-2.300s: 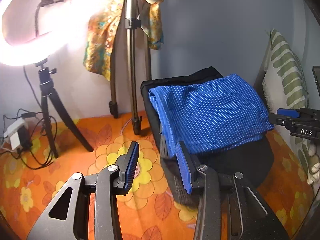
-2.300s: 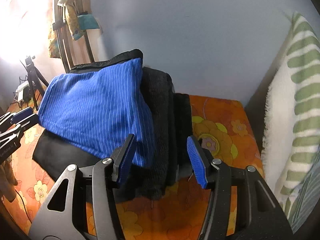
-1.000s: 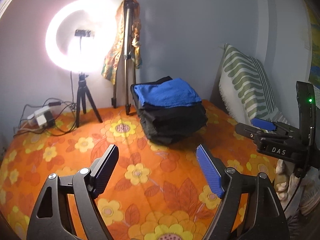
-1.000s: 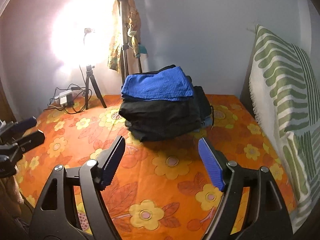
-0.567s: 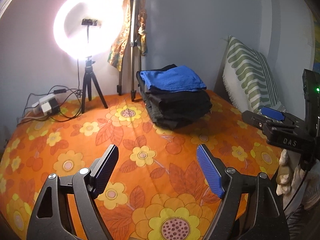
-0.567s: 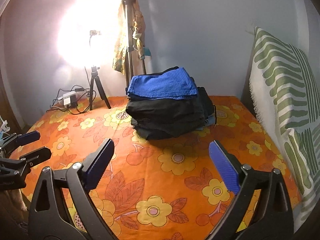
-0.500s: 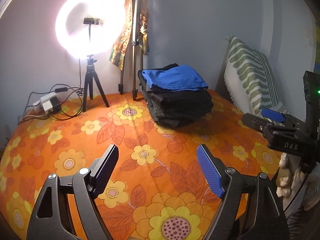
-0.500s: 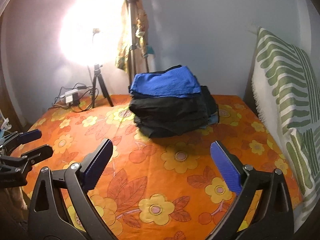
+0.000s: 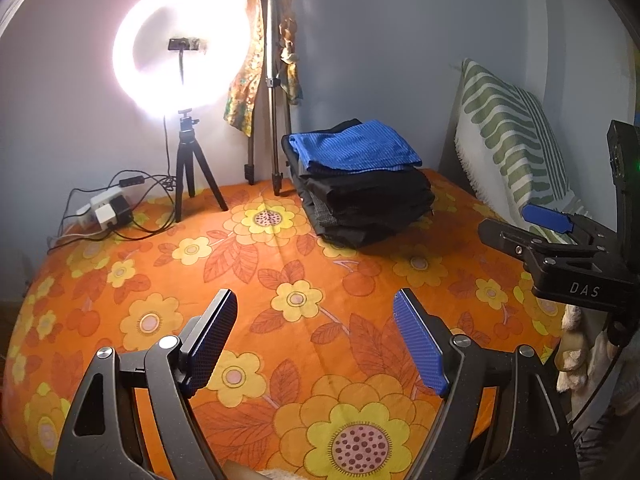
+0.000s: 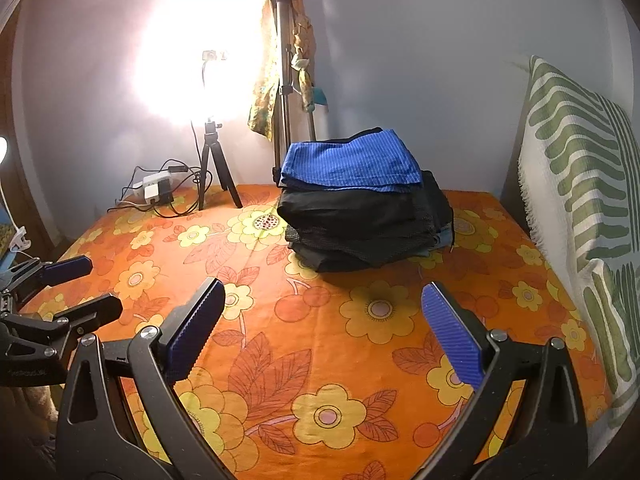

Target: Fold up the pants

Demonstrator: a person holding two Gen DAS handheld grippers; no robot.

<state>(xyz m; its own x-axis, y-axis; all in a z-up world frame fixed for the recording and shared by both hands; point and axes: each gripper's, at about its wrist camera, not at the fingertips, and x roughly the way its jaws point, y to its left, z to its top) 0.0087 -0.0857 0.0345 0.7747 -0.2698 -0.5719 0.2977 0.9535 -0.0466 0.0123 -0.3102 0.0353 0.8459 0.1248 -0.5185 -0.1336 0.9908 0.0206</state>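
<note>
Folded blue pinstriped pants (image 9: 354, 150) lie on top of a stack of folded dark garments (image 9: 368, 208) at the far side of the orange flowered bed (image 9: 280, 264); they also show in the right wrist view (image 10: 352, 166). My left gripper (image 9: 316, 328) is open and empty, held above the near part of the bed. My right gripper (image 10: 320, 320) is open and empty, also well short of the stack. The right gripper shows at the right edge of the left wrist view (image 9: 560, 236); the left gripper shows at the left edge of the right wrist view (image 10: 60, 292).
A lit ring light on a small tripod (image 9: 180, 64) and a taller tripod draped with patterned cloth (image 9: 272, 80) stand against the back wall. A power strip with cables (image 9: 108, 208) lies at the back left. A green-striped pillow (image 9: 512, 148) leans on the right.
Both grippers have pulled back from the stack toward the near edge of the bed and opened wider. The blue pants stay on top of the pile.
</note>
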